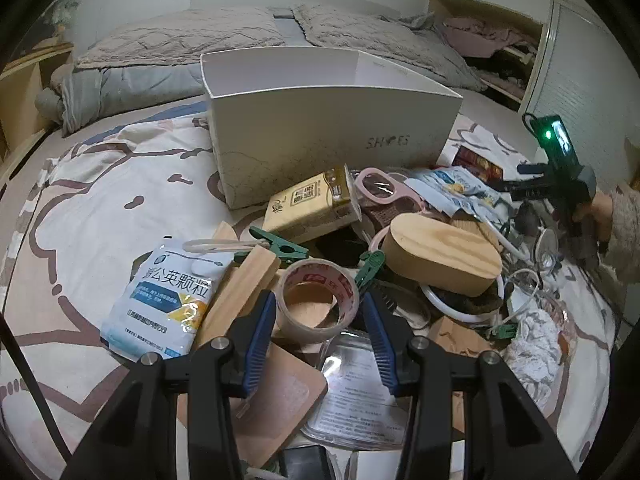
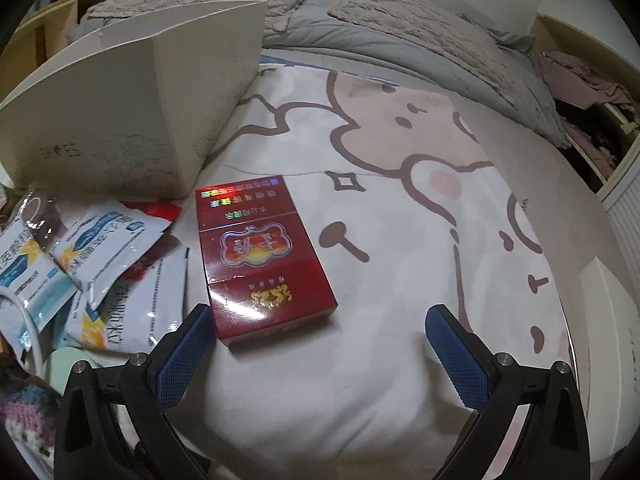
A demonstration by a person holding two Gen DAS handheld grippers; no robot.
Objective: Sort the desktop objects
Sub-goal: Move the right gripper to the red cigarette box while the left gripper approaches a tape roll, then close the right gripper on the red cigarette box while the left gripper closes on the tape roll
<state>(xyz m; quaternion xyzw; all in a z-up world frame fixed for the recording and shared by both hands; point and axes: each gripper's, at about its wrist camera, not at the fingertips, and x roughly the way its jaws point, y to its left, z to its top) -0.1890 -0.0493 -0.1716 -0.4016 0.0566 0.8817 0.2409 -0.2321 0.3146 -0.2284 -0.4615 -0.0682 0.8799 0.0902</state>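
Nearest, left wrist view: left gripper (image 1: 318, 320), jaws closed on a roll of packing tape (image 1: 318, 302); both blue pads (image 1: 260, 336) appear pressed to the roll's outer wall. The roll sits atop a heap, over a clear plastic sleeve of printed paper (image 1: 356, 392) and a tan card (image 1: 280, 396).

Just left of the roll: wooden block (image 1: 244, 286), touching or nearly so; beyond it, a white-and-blue medicine sachet (image 1: 168, 300).

Behind the roll: two green clothespins (image 1: 280, 244), an oval wooden box (image 1: 444, 256), pink-framed glasses (image 1: 384, 192), a yellow tissue pack (image 1: 312, 208).

Far: open white shoebox (image 1: 320, 120), the likely bin, standing on a cartoon-print bedspread (image 1: 80, 208).

Far right: the other gripper in a person's hand (image 1: 600, 212).

Right wrist view, near: right gripper (image 2: 320, 344), jaws wide apart, nothing held. A red cigarette pack (image 2: 256, 256) lies flat on the bedspread between and just beyond the fingers, its near corner beside the left pad (image 2: 184, 356). Sachets (image 2: 80, 248) lie left; shoebox at far left.

Risks, as judged:
- Tape roll is thin-walled and hollow; a hard squeeze could buckle it, a light one let it slip.
- Lifting may drag the near clothespin or the block.
- The pack sits off-centre toward the left pad; closing as placed could push it aside rather than seat it.
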